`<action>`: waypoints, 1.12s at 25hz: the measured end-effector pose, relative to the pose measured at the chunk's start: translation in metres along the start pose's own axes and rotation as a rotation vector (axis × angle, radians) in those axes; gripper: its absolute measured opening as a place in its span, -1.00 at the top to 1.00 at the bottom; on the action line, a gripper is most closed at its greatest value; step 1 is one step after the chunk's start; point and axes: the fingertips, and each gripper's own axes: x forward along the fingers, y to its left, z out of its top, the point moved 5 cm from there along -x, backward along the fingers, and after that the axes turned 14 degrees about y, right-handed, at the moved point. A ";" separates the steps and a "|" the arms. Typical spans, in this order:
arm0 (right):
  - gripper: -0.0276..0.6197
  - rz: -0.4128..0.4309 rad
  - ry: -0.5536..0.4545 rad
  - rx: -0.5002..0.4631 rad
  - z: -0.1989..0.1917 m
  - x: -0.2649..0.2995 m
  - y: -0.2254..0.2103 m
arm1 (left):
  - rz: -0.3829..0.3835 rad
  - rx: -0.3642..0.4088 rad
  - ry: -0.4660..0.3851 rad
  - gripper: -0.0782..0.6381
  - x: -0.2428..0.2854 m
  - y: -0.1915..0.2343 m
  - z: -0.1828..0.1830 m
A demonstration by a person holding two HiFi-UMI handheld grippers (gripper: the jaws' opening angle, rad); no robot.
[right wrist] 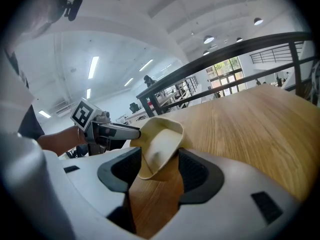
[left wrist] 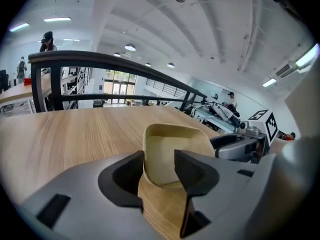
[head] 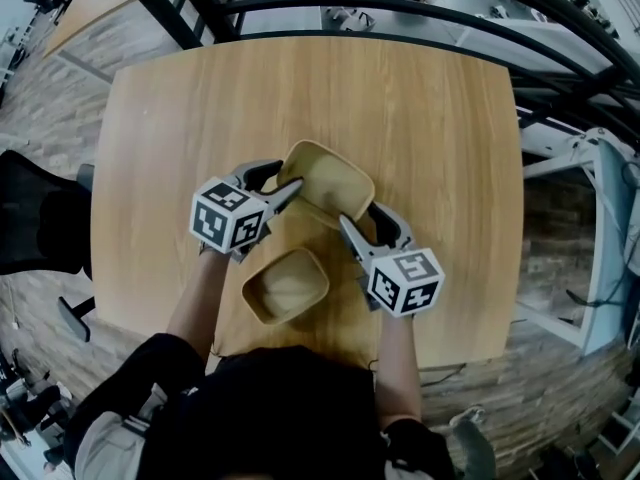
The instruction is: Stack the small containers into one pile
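Two beige, rounded-square small containers are in the head view. One container [head: 330, 180] is raised and tilted over the wooden table [head: 430, 108], held between both grippers. My left gripper [head: 283, 181] is shut on its left corner, and my right gripper [head: 362, 226] is shut on its near right edge. In the left gripper view the left gripper [left wrist: 159, 166] has the container [left wrist: 172, 139] between its jaws with the opening facing the camera. The right gripper [right wrist: 159, 164] likewise has the tilted container [right wrist: 162, 139] in its gap. The second container [head: 286, 286] rests upright on the table below, between my forearms.
A black chair [head: 40, 223] stands off the table's left side. Dark curved railings [head: 400, 13] run past the far edge. A white frame [head: 600, 238] stands on the right, and the table's near edge is against my body.
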 end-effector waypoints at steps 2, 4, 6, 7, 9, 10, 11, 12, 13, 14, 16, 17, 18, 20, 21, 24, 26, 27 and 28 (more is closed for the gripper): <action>0.24 -0.002 -0.005 -0.015 0.003 -0.006 0.008 | -0.002 -0.004 -0.035 0.24 -0.013 -0.004 0.000; 0.23 -0.005 -0.005 -0.026 0.004 -0.013 0.018 | -0.010 -0.013 -0.065 0.24 -0.026 -0.009 -0.001; 0.23 -0.008 -0.001 -0.033 0.002 -0.018 0.028 | -0.013 -0.018 -0.082 0.24 -0.038 -0.014 -0.005; 0.24 -0.010 -0.003 -0.036 0.001 -0.020 0.032 | -0.012 -0.019 -0.089 0.24 -0.042 -0.017 -0.007; 0.24 -0.015 -0.014 -0.040 0.001 -0.025 0.039 | -0.009 -0.019 -0.103 0.24 -0.051 -0.021 -0.011; 0.24 -0.017 -0.019 -0.041 0.001 -0.028 0.044 | -0.009 -0.019 -0.109 0.24 -0.055 -0.023 -0.014; 0.24 -0.019 -0.023 -0.042 0.000 -0.031 0.048 | -0.011 -0.021 -0.115 0.24 -0.060 -0.026 -0.016; 0.24 -0.022 -0.025 -0.045 0.000 -0.033 0.053 | -0.016 -0.023 -0.124 0.24 -0.065 -0.028 -0.019; 0.24 -0.025 -0.028 -0.049 -0.001 -0.036 0.058 | -0.023 -0.026 -0.133 0.24 -0.070 -0.030 -0.021; 0.23 -0.028 -0.030 -0.053 -0.002 -0.038 0.063 | -0.028 -0.029 -0.142 0.24 -0.075 -0.032 -0.023; 0.24 -0.033 -0.034 -0.059 -0.003 -0.043 0.072 | -0.033 -0.026 -0.154 0.24 -0.084 -0.036 -0.027; 0.24 -0.036 -0.037 -0.061 -0.004 -0.045 0.075 | -0.033 -0.021 -0.157 0.24 -0.088 -0.038 -0.029; 0.24 -0.040 -0.040 -0.063 -0.004 -0.047 0.079 | -0.033 -0.016 -0.159 0.24 -0.090 -0.039 -0.030; 0.24 -0.051 -0.047 -0.070 -0.006 -0.052 0.085 | -0.037 -0.006 -0.165 0.24 -0.095 -0.043 -0.034; 0.24 -0.055 -0.050 -0.072 -0.008 -0.055 0.088 | -0.038 -0.002 -0.169 0.24 -0.098 -0.046 -0.036; 0.24 -0.065 -0.057 -0.076 -0.014 -0.064 0.102 | -0.041 0.008 -0.176 0.24 -0.110 -0.055 -0.046; 0.24 -0.072 -0.061 -0.082 -0.016 -0.069 0.109 | -0.046 0.012 -0.181 0.24 -0.117 -0.061 -0.051; 0.24 -0.076 -0.064 -0.086 -0.017 -0.072 0.111 | -0.049 0.012 -0.185 0.24 -0.120 -0.063 -0.053; 0.24 -0.080 -0.067 -0.088 -0.018 -0.074 0.114 | -0.052 0.012 -0.189 0.24 -0.122 -0.065 -0.056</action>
